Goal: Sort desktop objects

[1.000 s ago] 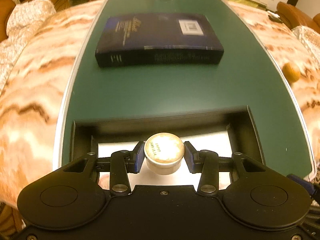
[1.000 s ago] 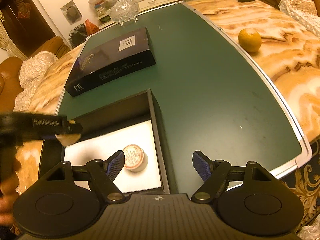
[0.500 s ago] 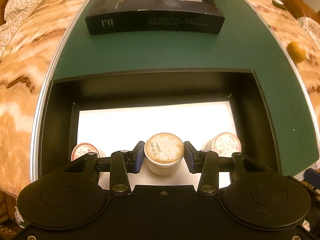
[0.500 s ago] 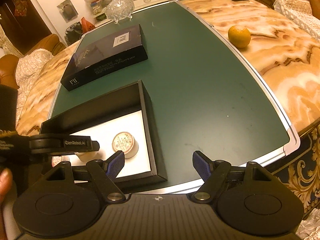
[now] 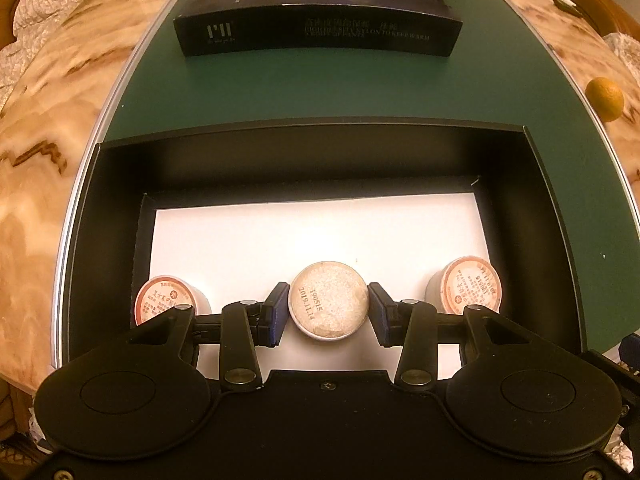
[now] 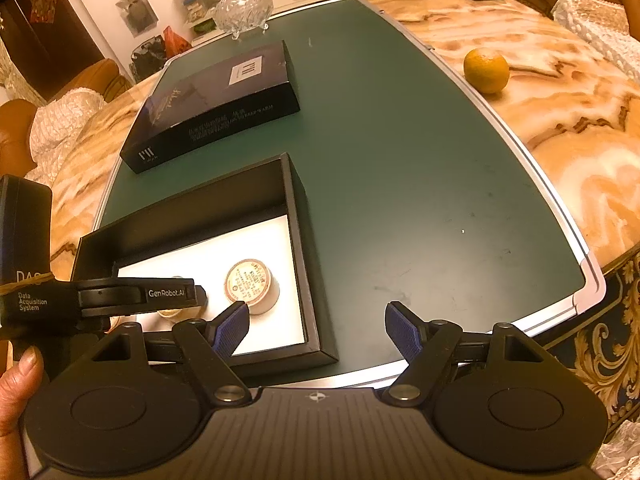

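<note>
My left gripper is inside an open black box with a white floor, near its front edge. A small round tin with a pale foil top sits between the pads; there is a thin gap on each side. Two more tins with red printed lids stand on the box floor, one at the left and one at the right. My right gripper is open and empty above the box's right front corner. In the right wrist view the left gripper reaches into the box beside a tin.
A closed dark blue box lies on the green mat behind the open box; it also shows in the right wrist view. An orange lies on the marble table at the right. A glass bowl stands at the far end.
My left gripper has come down into the box with the tin, and its pads have eased slightly off the tin. My right gripper has drawn back and up a little.
</note>
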Available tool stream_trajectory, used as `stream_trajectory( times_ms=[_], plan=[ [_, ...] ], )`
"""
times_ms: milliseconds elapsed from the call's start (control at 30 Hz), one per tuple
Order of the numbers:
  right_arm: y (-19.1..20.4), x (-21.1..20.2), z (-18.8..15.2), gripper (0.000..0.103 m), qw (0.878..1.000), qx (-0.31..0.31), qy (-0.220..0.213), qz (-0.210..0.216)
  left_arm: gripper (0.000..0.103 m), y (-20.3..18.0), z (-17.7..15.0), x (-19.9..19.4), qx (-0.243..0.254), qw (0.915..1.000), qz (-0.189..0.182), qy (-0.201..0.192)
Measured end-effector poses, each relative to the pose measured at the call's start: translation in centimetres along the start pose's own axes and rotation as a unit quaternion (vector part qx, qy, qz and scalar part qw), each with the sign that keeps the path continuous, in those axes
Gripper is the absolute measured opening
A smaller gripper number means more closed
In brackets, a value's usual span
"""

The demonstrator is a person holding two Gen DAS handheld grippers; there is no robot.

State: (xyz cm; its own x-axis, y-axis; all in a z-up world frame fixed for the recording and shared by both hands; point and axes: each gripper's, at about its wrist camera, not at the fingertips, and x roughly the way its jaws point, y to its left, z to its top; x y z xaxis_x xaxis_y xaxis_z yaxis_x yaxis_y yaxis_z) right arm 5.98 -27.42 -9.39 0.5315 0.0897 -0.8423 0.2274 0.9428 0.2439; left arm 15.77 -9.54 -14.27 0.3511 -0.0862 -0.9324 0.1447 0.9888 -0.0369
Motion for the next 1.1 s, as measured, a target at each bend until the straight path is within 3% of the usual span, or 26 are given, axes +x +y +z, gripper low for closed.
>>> stream_trajectory(
  times_ms=[167, 333, 433, 833, 1100],
  plan=[
    [0.3, -0.2, 0.0, 0.079, 1.0, -0.002, -0.001, -0.006, 0.05, 0.3, 0.0, -0.6, -0.003, 1.0, -0.004, -0.005],
    [0.8, -1.2, 0.1, 0.091, 1.0, -0.009, -0.011, -0.013, 0.085, 1.1, -0.7, -2.7, -0.002, 0.9998, -0.003, -0.02],
    [1.3, -1.9, 0.2, 0.095, 1.0, -0.019, -0.017, -0.016, 0.095, 2.3, -1.6, -4.9, -0.005, 0.9995, 0.008, -0.03],
    [7.3, -4.5, -2.9, 0.101, 0.997, -0.082, -0.007, 0.006, 0.101, 7.7, -7.3, -11.8, -0.031, 0.9975, 0.053, -0.035],
    [10.4, -5.9, -5.9, 0.103, 0.993, -0.115, 0.008, 0.001, 0.102, 9.3, -10.2, -13.8, -0.038, 0.9975, 0.053, -0.029]
  ],
)
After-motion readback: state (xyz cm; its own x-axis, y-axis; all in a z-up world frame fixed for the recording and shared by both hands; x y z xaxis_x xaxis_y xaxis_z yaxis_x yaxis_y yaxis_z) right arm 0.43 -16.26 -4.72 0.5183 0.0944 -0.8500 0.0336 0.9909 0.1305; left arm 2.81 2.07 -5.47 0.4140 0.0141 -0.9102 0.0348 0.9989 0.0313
